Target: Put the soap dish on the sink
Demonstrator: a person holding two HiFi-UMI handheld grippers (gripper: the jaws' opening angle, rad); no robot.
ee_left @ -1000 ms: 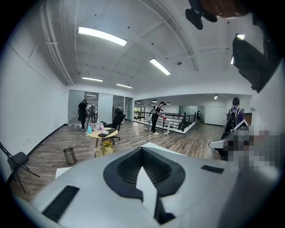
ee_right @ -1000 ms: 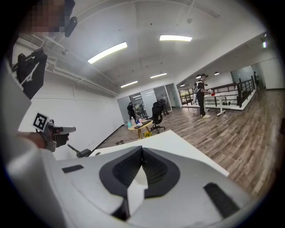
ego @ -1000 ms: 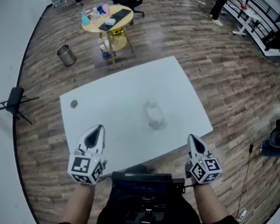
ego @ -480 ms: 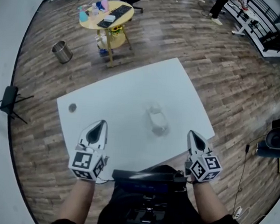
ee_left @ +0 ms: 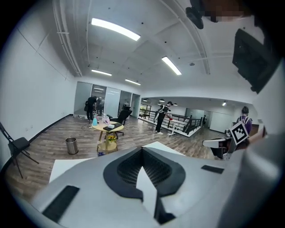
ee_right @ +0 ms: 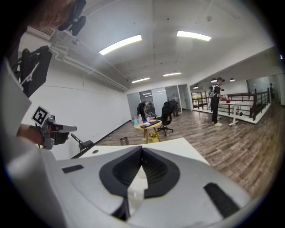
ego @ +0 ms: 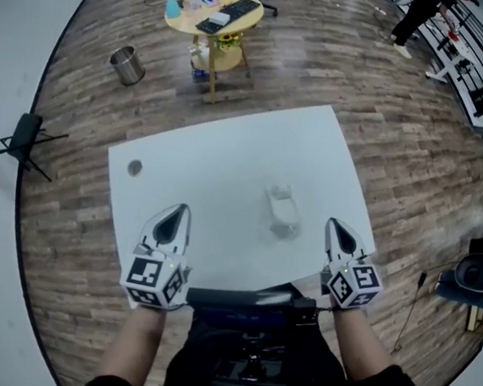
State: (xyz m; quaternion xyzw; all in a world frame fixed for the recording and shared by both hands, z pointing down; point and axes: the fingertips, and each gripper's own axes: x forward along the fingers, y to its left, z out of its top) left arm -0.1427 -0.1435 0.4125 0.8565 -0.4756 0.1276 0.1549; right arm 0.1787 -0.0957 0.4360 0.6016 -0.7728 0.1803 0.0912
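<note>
Head view: left tool (ego: 174, 220) and right tool (ego: 339, 232) still hover over the counter's (ego: 211, 156) near edge. The clear soap dish (ego: 280, 210) lies on the counter, nearer the right tool. The camera has swung since, so the yellow round table (ego: 213, 13) now sits top-centre.
Left gripper view: left tool (ee_left: 142, 151) pinched together, empty.
Right gripper view: right tool (ee_right: 141, 151) same, tips touching.

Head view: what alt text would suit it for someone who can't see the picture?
From above, a person holds a left gripper and a right gripper, both shut and empty, over the near edge of a white table. A clear soap dish lies on it ahead, nearer the right one.
</note>
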